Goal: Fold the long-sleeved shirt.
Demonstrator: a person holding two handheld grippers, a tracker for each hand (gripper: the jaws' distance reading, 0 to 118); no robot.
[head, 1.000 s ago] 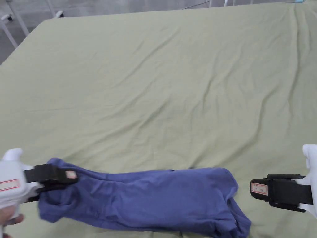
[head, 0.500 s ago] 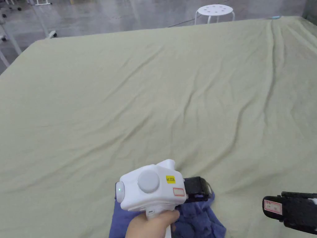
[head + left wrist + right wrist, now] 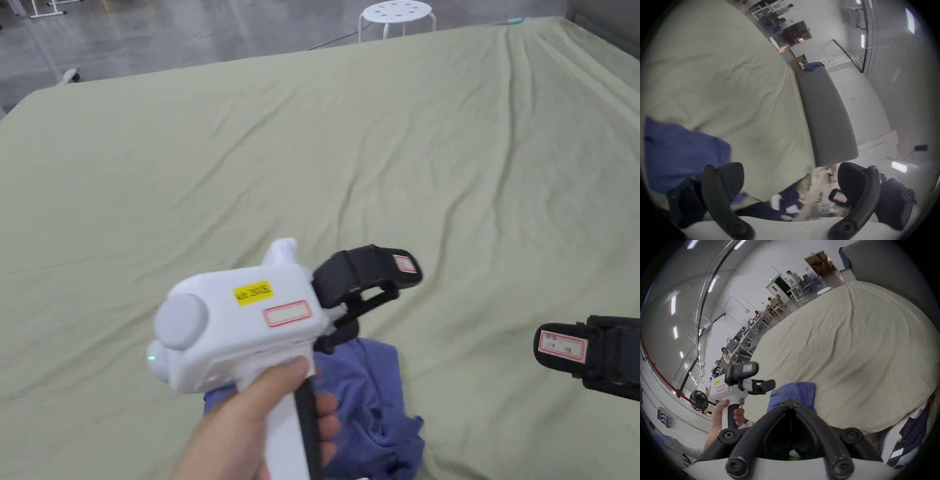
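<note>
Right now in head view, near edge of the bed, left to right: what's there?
Hand holding the left gripper → blue shirt, bunched on the green sheet → bare sheet → right gripper at the frame's right edge.

A wide green sheet [image 3: 375, 156] lies bare and rumpled across the far and middle bed, leaving open room there. Near the front edge a bunched blue shirt [image 3: 369, 400] takes up a small patch. The left gripper [image 3: 369, 281], jaws apart, hangs above it; the right gripper [image 3: 562, 344] sits well apart to the side. A white stool [image 3: 397, 12] stands beyond the far edge.
</note>
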